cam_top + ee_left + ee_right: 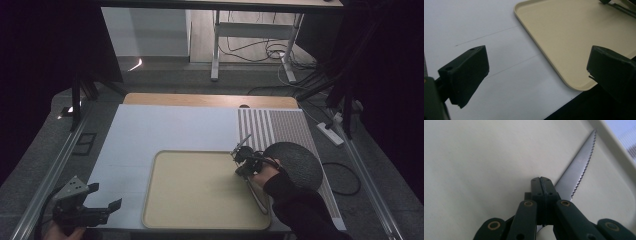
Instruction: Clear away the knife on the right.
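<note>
My right gripper (242, 154) hangs over the far right corner of the beige tray (200, 210). It is shut on a serrated knife (246, 140) whose blade points away and to the right. In the right gripper view the jaws of the right gripper (541, 181) are pressed together, and the knife's blade (579, 171) runs out past them toward the rim of the tray (474, 165). My left gripper (106, 196) rests open near the front left edge of the table. In its own view the left gripper (536, 67) holds nothing, above the white sheet (506, 75) and the tray's corner (564, 42).
A white sheet (165, 130) covers the table's left and middle. A striped mat (280, 125) lies at the far right, with a dark round mat (300, 160) on it beside the tray. A thin dark line (259, 197) runs along the tray's right side under my right forearm.
</note>
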Available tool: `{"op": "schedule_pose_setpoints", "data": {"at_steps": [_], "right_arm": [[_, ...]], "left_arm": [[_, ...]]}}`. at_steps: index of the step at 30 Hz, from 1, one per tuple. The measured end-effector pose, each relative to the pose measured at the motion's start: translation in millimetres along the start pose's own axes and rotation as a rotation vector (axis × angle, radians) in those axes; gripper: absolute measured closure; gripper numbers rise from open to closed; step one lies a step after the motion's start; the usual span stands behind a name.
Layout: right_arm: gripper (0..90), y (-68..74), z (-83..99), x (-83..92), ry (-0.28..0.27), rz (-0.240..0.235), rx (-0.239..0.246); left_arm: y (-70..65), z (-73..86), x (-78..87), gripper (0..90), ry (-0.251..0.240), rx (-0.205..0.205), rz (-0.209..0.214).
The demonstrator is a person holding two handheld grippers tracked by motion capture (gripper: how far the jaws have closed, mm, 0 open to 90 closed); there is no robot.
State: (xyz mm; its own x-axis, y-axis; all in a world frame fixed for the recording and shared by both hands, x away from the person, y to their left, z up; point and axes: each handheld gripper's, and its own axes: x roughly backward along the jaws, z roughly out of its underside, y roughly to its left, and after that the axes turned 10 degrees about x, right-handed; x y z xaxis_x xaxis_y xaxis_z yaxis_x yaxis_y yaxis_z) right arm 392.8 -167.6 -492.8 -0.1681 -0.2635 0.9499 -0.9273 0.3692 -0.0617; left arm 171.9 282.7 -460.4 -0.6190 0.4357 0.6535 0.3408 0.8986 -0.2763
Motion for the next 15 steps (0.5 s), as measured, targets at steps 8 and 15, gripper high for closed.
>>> {"op": "schedule_pose_setpoints", "data": {"at_steps": [8,15], "right_arm": [[90.0,-12.5,20.4,7.4,0.002,-0.016,-0.071],[83.2,-15.0,28.9,10.4,-0.02,-0.043,-0.121]], "left_arm": [[-0.3,-0.5,-0.5,3.9,0.0,-0.003,0.001],[-0.1,-0.8,-0.7,3.9,0.0,-0.002,0.003]]}}
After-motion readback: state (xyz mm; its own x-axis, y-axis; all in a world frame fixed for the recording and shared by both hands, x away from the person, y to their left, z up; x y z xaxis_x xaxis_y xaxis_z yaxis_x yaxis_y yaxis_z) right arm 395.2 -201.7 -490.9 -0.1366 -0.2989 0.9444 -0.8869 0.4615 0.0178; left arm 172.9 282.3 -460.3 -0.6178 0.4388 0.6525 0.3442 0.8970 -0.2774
